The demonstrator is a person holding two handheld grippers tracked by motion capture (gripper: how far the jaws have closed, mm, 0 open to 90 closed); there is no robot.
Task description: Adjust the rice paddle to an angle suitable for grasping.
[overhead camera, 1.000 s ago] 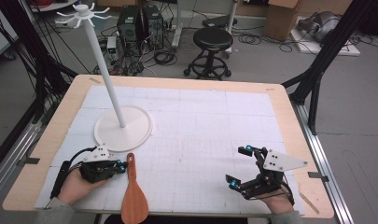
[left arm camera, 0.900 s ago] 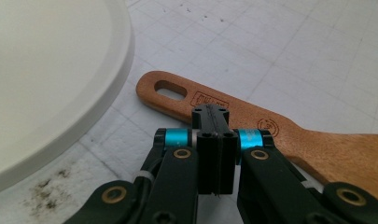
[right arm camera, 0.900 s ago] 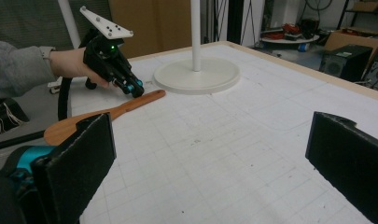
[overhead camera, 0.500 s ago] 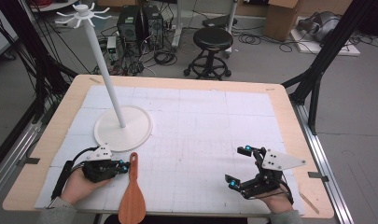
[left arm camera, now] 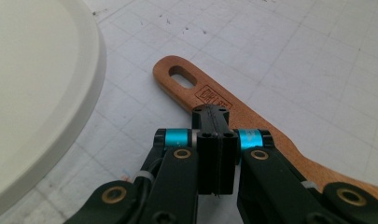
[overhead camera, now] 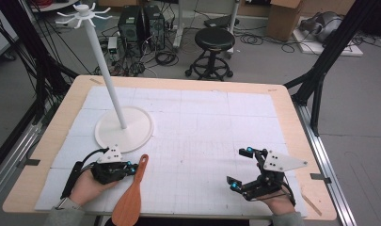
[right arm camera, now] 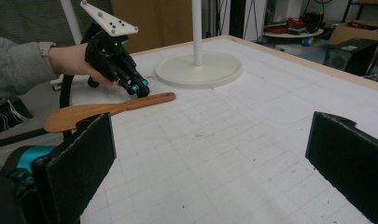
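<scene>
A wooden spatula (overhead camera: 130,200) lies near the table's front left, its blade hanging over the front edge and its holed handle (left arm camera: 252,116) pointing away. My left gripper (overhead camera: 131,167) is shut, with its tips (left arm camera: 213,109) right at the handle and nothing visible between the jaws. The right gripper view shows that gripper (right arm camera: 141,87) touching the spatula (right arm camera: 112,108) from above. My right gripper (overhead camera: 239,167) rests at the front right, jaws wide apart (right arm camera: 210,154) and empty.
A white stand with a round base (overhead camera: 137,128) and a tall pole (overhead camera: 106,70) topped by hooks rises just beyond my left gripper; its base edge (left arm camera: 32,93) is close by. The white gridded mat (overhead camera: 202,122) covers the wooden table.
The spatula has swung and slid toward the front edge, its blade now over the edge. My left gripper has shifted slightly with it. The right gripper has stayed still.
</scene>
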